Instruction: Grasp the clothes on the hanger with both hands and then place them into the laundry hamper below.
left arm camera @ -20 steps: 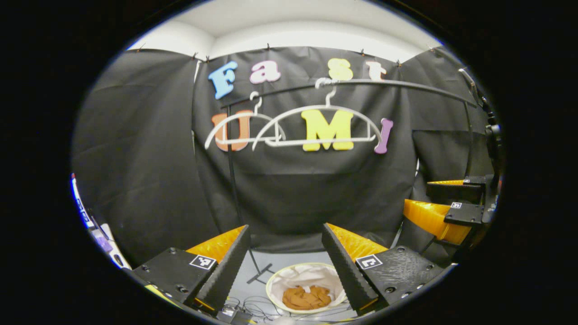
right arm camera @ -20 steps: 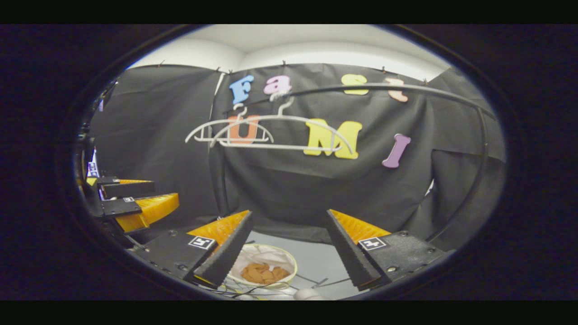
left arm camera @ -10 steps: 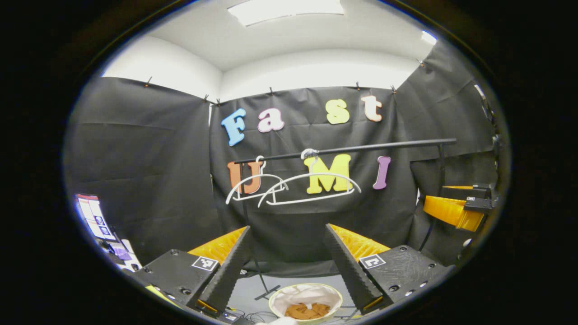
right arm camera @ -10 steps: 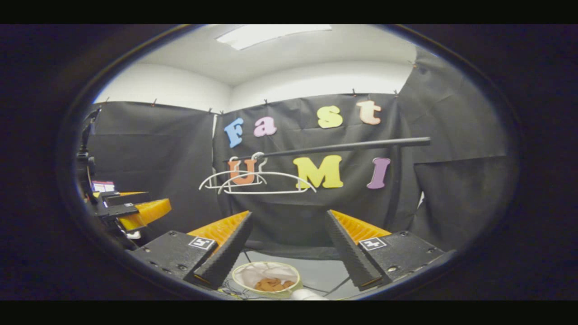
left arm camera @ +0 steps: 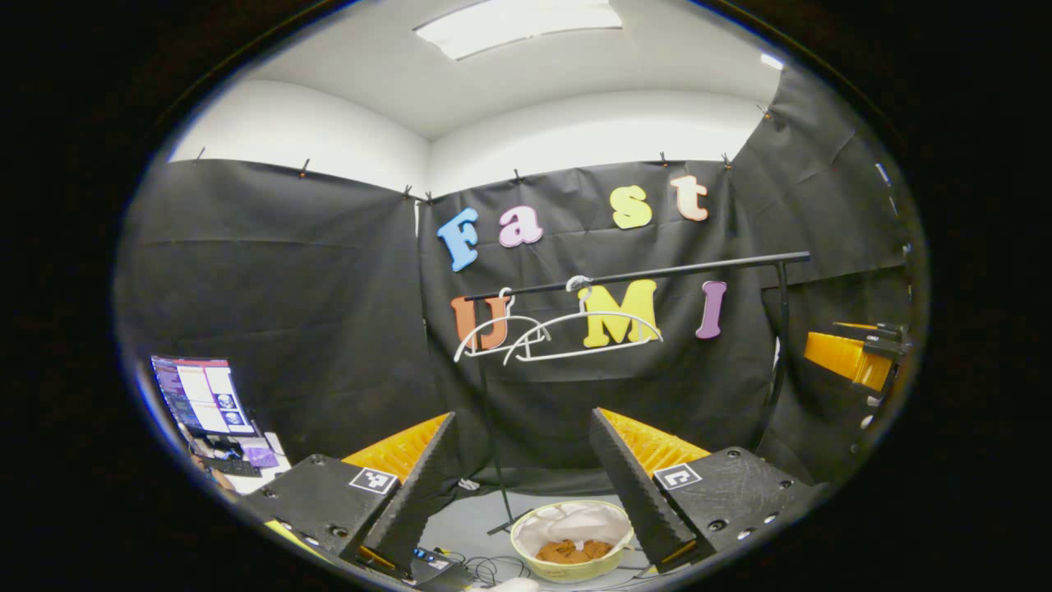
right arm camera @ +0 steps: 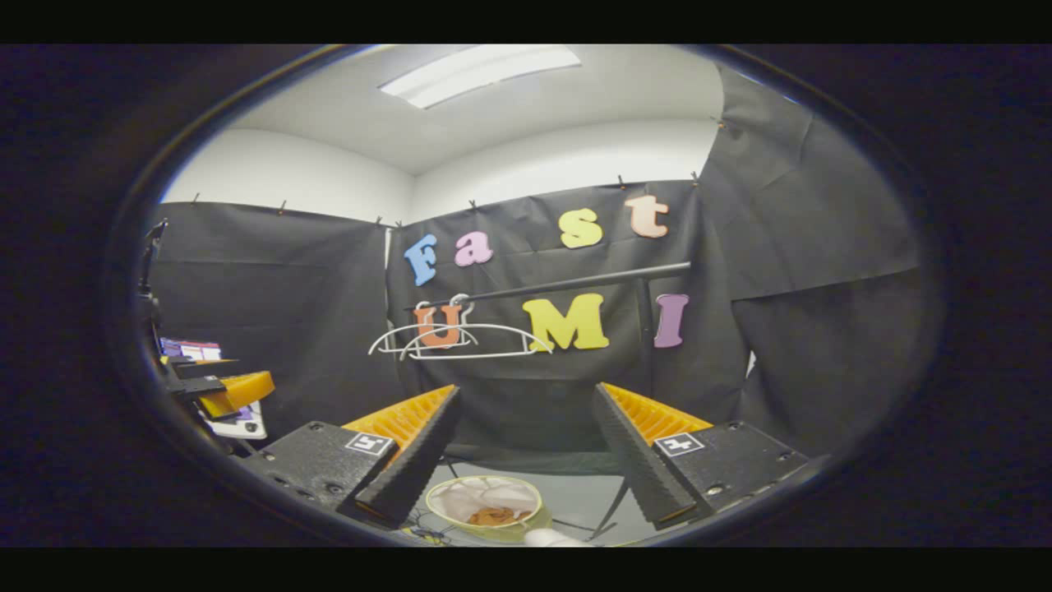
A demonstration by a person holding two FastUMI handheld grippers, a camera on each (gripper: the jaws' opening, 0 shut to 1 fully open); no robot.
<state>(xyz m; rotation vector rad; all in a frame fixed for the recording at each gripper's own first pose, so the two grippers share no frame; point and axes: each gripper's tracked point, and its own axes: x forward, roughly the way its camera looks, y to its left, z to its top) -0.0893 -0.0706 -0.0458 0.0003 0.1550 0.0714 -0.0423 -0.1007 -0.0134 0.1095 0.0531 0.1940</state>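
Both my tools hang released, nothing between their fingers, facing bare hangers (left arm camera: 582, 335) at frame centre.
Brown clothes (left arm camera: 574, 550), soft and light by my judgement, lie bunched in the hamper (left arm camera: 526, 543) at bottom centre; any fold offers hold.

Two hangers (left arm camera: 567, 333) on rail (left arm camera: 657, 271) against back wall | hamper (left arm camera: 573, 543) on floor below, clothes (left arm camera: 573, 549) inside | monitor (left arm camera: 201, 395) far left

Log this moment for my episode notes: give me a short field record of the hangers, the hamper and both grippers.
hangers: two white hangers on the black rail, both bare
hamper: laundry hamper on the floor below the rail, brown clothes inside
left gripper: left gripper, fingers apart, holding nothing
right gripper: right gripper, fingers apart, holding nothing
task state: garment appears already in the hamper
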